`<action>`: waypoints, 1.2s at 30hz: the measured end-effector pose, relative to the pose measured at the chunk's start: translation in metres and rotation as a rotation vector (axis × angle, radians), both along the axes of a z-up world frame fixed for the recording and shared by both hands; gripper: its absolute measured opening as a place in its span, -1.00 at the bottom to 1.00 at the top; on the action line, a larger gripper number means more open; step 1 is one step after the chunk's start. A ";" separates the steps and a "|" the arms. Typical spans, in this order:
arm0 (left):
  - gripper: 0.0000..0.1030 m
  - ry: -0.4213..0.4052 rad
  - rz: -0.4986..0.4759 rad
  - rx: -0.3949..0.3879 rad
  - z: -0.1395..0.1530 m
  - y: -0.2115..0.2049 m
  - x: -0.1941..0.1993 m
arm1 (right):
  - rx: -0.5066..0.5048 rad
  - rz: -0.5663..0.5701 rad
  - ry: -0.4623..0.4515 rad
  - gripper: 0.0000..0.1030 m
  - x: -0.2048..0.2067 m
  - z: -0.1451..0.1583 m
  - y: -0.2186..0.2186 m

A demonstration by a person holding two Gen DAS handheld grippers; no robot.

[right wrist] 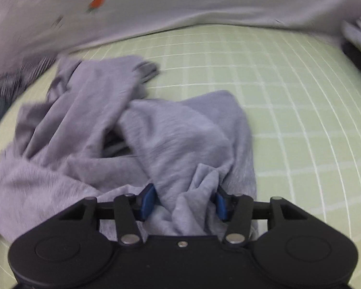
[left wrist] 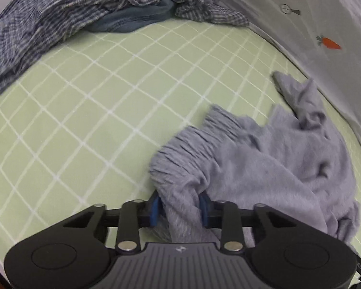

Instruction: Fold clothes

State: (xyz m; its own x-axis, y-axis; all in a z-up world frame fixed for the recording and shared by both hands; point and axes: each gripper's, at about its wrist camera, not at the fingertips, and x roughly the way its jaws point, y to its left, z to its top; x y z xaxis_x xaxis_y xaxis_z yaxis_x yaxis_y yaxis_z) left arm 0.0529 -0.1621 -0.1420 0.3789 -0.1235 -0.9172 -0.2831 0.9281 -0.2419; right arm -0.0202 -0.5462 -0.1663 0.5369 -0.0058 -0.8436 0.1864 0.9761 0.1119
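Left gripper [left wrist: 179, 207] and right gripper [right wrist: 183, 202] each clamped grey garment [left wrist: 264, 159]; garment crumpled, no fold made; plaid pile [left wrist: 48, 16] untouched.

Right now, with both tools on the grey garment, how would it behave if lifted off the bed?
The grey garment would likely sag floppily: it lies in soft, crumpled folds. It bunches between the left tool pads, so it compresses easily. It probably clings more than slips; its surface looks fuzzy at the right tool.
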 end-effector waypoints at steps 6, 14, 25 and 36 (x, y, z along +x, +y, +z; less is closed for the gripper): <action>-0.50 -0.051 0.030 0.046 -0.002 0.008 0.053 | -0.022 0.086 -0.037 0.03 0.039 0.001 0.034; -0.68 -0.147 0.076 0.057 0.023 0.014 0.074 | 0.029 0.037 -0.066 -0.61 0.048 0.015 0.024; -0.53 -0.092 0.098 0.048 0.029 0.016 -0.055 | 0.077 -0.057 -0.071 -0.69 -0.086 0.039 0.014; -0.01 -0.131 0.129 -0.018 0.051 0.032 -0.090 | -0.041 0.001 -0.073 -0.05 -0.109 0.052 0.038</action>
State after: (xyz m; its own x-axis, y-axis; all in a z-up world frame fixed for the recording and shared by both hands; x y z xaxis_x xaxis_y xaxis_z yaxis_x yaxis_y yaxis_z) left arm -0.0373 -0.1300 -0.0906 0.5087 -0.0825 -0.8570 -0.3641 0.8814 -0.3010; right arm -0.1290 -0.5083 -0.1138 0.5972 -0.0389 -0.8011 0.1780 0.9803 0.0851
